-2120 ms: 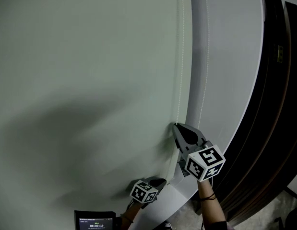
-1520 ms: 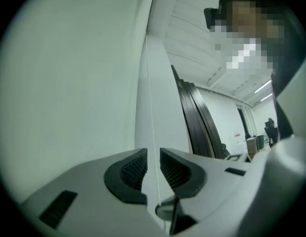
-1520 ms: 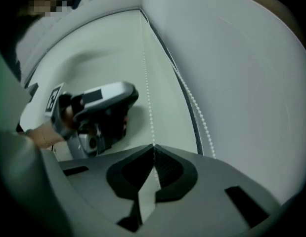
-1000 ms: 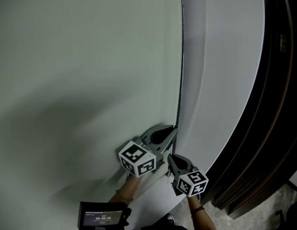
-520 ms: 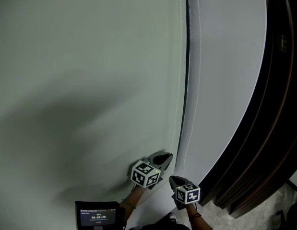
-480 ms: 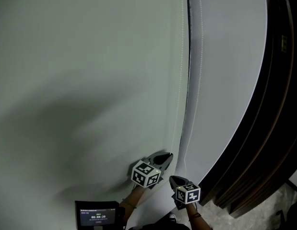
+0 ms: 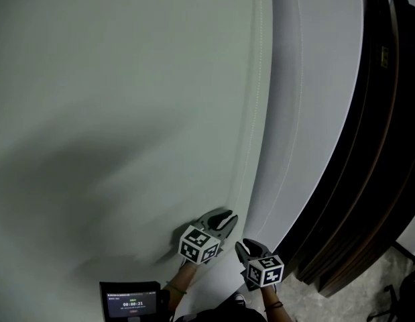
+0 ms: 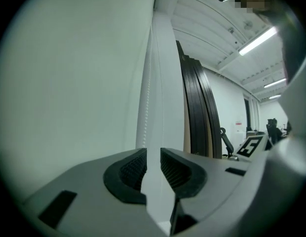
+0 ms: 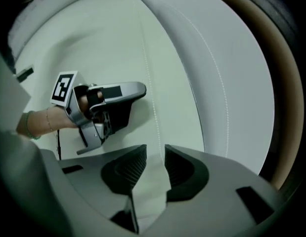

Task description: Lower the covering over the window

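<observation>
I see the blind [image 7: 127,113] filling the left of my head view: pale grey-green, smooth, hanging flat. I can't make out its lower edge. A white bead cord [image 7: 253,113] runs down along its right edge, close against the fabric. In both gripper views it hangs straight and unbroken.

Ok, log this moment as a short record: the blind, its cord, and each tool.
blind: pale, fills the left of the head view
bead cord: hangs along the blind's right edge
left tool: low beside the cord; jaws apart, just been opening; nothing pinched
right tool: low, right of the left tool; jaws apart, just been opening; cord lines up with the gap but is not pinched
</observation>
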Action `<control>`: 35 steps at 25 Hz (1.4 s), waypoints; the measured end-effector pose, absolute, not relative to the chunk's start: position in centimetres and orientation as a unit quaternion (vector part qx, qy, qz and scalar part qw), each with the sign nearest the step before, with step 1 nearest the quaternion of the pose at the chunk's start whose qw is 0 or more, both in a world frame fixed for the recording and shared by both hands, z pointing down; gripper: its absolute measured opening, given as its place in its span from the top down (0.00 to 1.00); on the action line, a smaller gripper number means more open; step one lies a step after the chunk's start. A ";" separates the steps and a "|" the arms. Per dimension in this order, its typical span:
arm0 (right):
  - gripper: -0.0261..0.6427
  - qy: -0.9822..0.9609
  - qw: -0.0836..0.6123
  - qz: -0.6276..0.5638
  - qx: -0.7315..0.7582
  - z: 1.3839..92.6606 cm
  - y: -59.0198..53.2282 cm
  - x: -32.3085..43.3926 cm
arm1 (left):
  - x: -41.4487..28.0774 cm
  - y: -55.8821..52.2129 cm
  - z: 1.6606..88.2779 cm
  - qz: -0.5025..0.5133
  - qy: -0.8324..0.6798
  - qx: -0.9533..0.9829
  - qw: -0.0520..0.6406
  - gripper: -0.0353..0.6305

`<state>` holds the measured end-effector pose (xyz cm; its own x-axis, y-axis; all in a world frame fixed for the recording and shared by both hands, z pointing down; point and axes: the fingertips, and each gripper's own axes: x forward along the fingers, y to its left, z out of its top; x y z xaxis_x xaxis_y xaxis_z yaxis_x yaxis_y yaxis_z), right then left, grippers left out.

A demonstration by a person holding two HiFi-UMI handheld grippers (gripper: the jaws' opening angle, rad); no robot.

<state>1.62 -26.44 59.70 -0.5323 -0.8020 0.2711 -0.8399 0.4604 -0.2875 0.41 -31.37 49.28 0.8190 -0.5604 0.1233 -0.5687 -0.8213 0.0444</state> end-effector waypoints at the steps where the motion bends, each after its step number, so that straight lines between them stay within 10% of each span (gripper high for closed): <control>1: 0.81 -0.851 0.039 0.190 0.488 58.9 -25.8 1.7 | 0.1 -30.7 49.2 0.048 -0.296 0.953 0.041 0.84; 16: 0.81 -0.828 -0.088 0.161 0.529 49.2 -15.7 0.8 | -2.2 -18.9 49.4 -0.006 -0.257 0.961 0.104 0.84; 35: 0.81 -0.834 -0.061 0.154 0.526 47.9 -1.0 5.6 | 1.2 -2.3 48.4 -0.032 -0.277 0.951 0.132 0.84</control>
<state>5.59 -1.03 47.94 -0.4400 -0.8960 0.0596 -0.8581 0.4000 -0.3219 1.24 -2.27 48.41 0.8440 -0.5363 0.0123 -0.5192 -0.8109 0.2698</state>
